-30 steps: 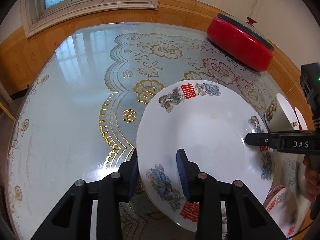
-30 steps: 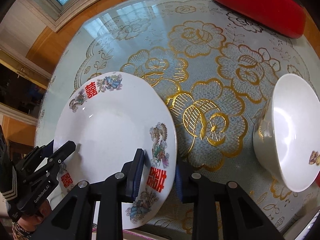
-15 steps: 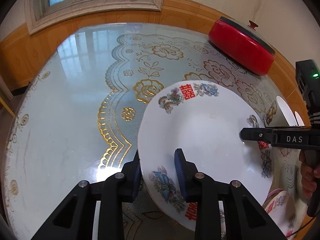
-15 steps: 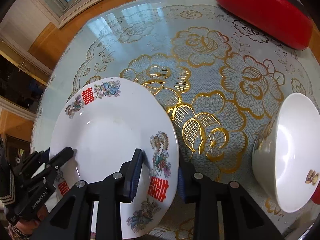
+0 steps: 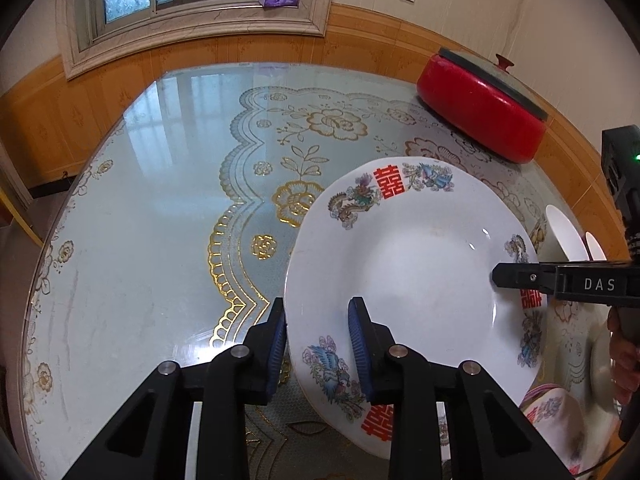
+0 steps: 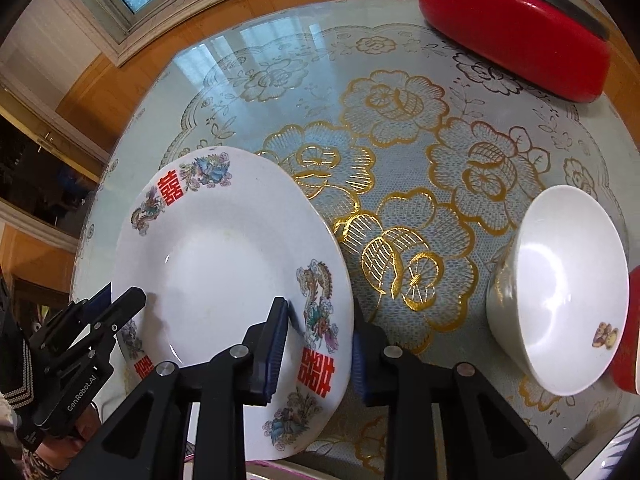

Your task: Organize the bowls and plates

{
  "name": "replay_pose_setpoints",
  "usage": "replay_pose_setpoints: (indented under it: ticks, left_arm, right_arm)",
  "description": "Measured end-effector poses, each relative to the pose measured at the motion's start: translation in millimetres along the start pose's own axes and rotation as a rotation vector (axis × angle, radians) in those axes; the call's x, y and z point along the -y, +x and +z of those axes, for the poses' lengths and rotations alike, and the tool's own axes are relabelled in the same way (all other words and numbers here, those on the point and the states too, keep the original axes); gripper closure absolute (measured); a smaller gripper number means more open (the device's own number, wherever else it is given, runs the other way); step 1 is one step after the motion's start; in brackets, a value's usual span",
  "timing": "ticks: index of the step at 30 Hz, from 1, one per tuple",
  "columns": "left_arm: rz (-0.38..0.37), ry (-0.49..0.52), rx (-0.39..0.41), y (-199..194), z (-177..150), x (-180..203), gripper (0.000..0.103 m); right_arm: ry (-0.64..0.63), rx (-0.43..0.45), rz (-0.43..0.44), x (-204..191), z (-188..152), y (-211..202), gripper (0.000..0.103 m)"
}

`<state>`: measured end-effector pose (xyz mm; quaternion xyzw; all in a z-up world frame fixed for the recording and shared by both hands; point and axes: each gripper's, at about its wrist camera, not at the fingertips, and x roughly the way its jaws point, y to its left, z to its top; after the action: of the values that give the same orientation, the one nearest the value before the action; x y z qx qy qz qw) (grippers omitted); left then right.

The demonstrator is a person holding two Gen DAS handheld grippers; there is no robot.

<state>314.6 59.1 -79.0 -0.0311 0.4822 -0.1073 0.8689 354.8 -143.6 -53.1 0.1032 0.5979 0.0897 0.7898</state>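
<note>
A white plate (image 5: 416, 280) with red double-happiness marks and dragon-phoenix prints is held above the table, tilted. My left gripper (image 5: 318, 332) is shut on its near-left rim. My right gripper (image 6: 318, 340) is shut on the opposite rim; the plate also shows in the right wrist view (image 6: 228, 280). A white bowl (image 6: 568, 312) with a small print stands on the table to the right. Another patterned plate (image 5: 556, 420) lies below, partly hidden.
A red lidded pot (image 5: 484, 116) stands at the table's far right edge, also in the right wrist view (image 6: 516, 28). The round glass table (image 5: 160, 220) carries a gold-flowered lace cloth. A window and wood-panelled wall lie beyond.
Both grippers have lifted the plate a little higher above the table, still gripping opposite rims. The bowl and pot have stayed put.
</note>
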Motion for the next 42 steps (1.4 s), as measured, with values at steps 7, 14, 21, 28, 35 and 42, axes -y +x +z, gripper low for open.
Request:
replay_pose_setpoints:
  ticks: [7, 14, 21, 28, 35, 42]
  left_arm:
    - [-0.003, -0.004, -0.029, 7.7, -4.5, 0.0, 0.073]
    - [-0.013, 0.0, -0.033, 12.0, -6.6, 0.6, 0.073]
    - [-0.056, -0.005, -0.059, 15.4, -17.3, 1.3, 0.07]
    - [-0.05, -0.006, -0.039, 11.9, -14.1, 2.2, 0.072]
    - [-0.062, 0.001, 0.002, 0.2, -4.9, 5.3, 0.071]
    - [-0.076, 0.006, 0.007, -1.8, -6.2, 6.3, 0.07]
  right_arm:
    - [0.027, 0.001, -0.004, 6.2, 3.6, -2.4, 0.077]
    - [0.066, -0.016, 0.013, 14.1, 1.6, 7.6, 0.077]
    - [0.061, -0.023, 0.025, 17.4, 3.7, 10.8, 0.076]
    - [0.052, -0.024, 0.028, 15.9, 1.9, 17.8, 0.075]
    - [0.044, -0.006, 0.034, 12.9, 4.9, 5.5, 0.076]
    - [0.033, -0.004, 0.053, 8.7, -3.3, 2.4, 0.076]
